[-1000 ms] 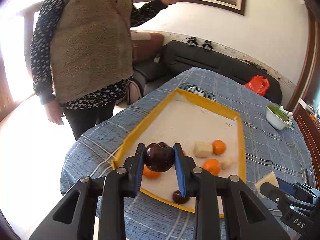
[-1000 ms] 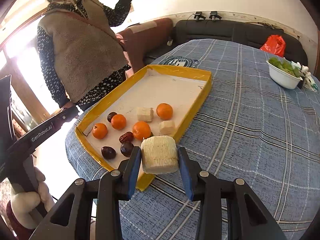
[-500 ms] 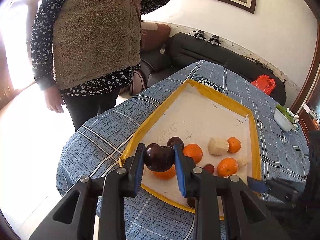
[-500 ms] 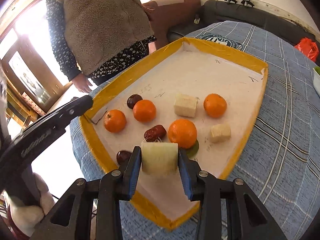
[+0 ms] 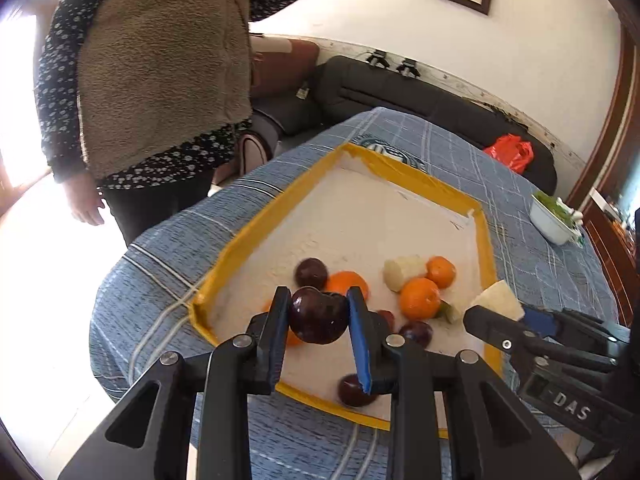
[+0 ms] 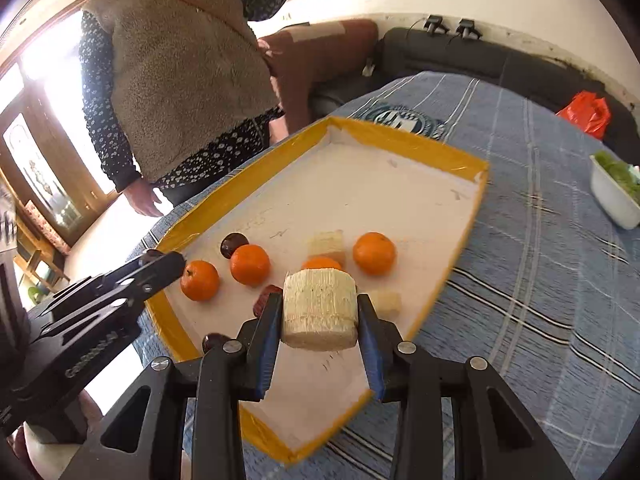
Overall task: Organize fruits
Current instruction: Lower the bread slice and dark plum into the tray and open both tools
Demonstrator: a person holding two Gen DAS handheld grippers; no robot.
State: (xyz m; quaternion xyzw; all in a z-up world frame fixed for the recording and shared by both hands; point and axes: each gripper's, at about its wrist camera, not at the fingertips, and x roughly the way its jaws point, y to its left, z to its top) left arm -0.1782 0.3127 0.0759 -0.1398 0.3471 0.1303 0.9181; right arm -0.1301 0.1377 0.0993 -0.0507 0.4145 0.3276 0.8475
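My left gripper (image 5: 319,318) is shut on a dark purple plum (image 5: 318,314), held above the near left corner of the yellow-rimmed tray (image 5: 280,216). My right gripper (image 6: 319,314) is shut on a pale, fibrous cylinder of fruit (image 6: 319,308), held over the tray's (image 6: 404,144) near end. On the tray lie several oranges (image 6: 374,253), dark plums (image 6: 233,245), a red date (image 6: 265,300) and pale fruit chunks (image 6: 327,243). The right gripper also shows in the left wrist view (image 5: 494,312), and the left gripper's fingers (image 6: 160,268) in the right wrist view.
A person in a fleece vest (image 5: 160,60) stands at the table's far left edge. A white bowl of green fruit (image 6: 616,192) sits at the right on the blue plaid cloth (image 6: 540,240). A red bag (image 5: 510,152) lies on the dark sofa behind.
Both grippers have kept their fruit. The right gripper has pulled back and up a little from the tray. The left gripper has shifted slightly over the tray's near corner.
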